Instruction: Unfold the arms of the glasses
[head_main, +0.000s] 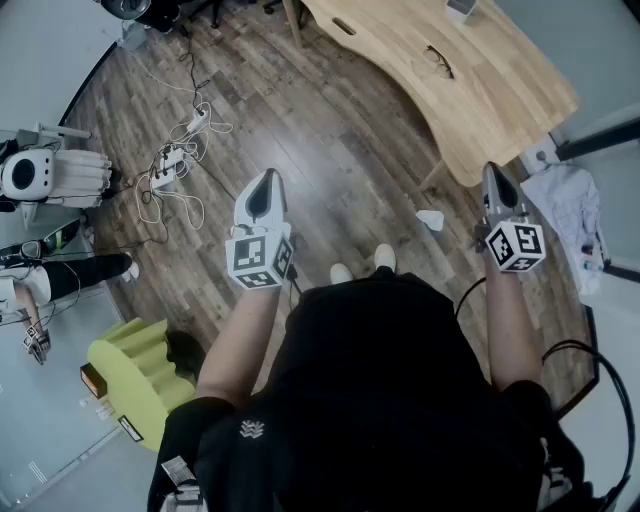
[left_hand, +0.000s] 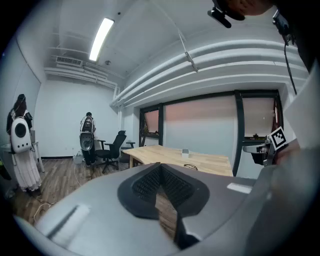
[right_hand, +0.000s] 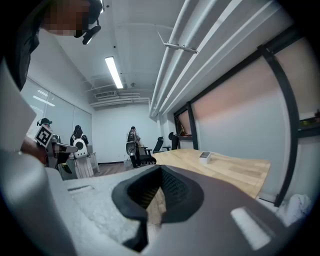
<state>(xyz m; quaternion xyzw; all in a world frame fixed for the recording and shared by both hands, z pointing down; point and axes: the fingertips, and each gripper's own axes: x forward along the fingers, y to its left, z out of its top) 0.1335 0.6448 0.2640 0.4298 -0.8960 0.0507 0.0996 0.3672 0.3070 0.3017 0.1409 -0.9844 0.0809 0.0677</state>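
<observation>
Start | your left tongs (head_main: 267, 180) and right tongs (head_main: 492, 178) are shut and empty, just waiting | glasses (head_main: 438, 62) lie far off on the counter (head_main: 520, 100) | step closer.

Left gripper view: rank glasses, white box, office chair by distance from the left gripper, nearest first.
From the left gripper:
1. glasses, on the table, straight ahead.
2. white box, deeper on the table, just behind the glasses.
3. office chair, left, beyond the table's far end.

floor (head_main: 330, 140): dark wood planks | desk (head_main: 470, 70): pale wood | strip light (left_hand: 101, 37): on
</observation>
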